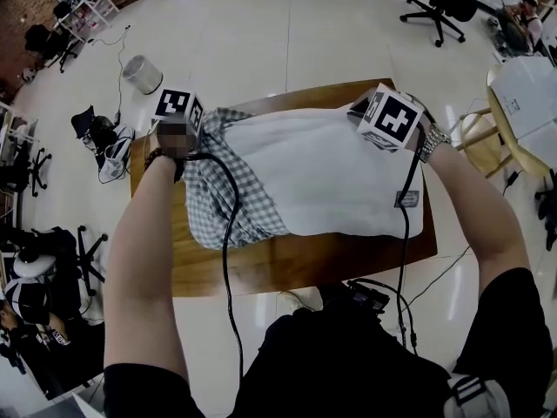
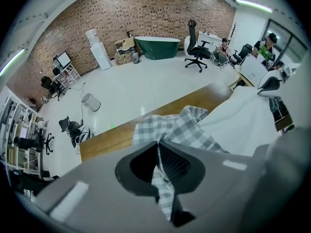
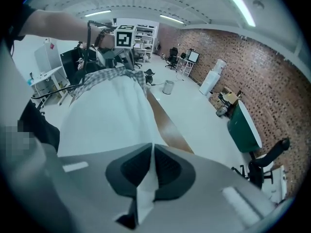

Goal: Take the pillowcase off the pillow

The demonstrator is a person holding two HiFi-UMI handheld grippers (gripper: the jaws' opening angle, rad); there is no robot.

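A white pillow (image 1: 322, 177) lies on the wooden table (image 1: 305, 264). Its grey-and-white checked pillowcase (image 1: 218, 194) is bunched up over the pillow's left end. My left gripper (image 1: 191, 142) is at the far left corner, shut on a fold of the checked cloth (image 2: 180, 127), which runs between the pads (image 2: 170, 161). My right gripper (image 1: 372, 116) is at the pillow's far right corner, shut on white pillow fabric (image 3: 112, 115) that is pinched between its pads (image 3: 165, 169). In the right gripper view the pillowcase (image 3: 104, 74) shows at the pillow's far end.
Both grippers' cables (image 1: 228, 233) hang across the pillow and the table's front edge. On the floor are a bin (image 1: 142, 73) and bags (image 1: 104, 142) to the left. A stool (image 1: 474, 129) and a round table (image 1: 522, 103) stand at the right, and office chairs (image 1: 439, 3) are behind.
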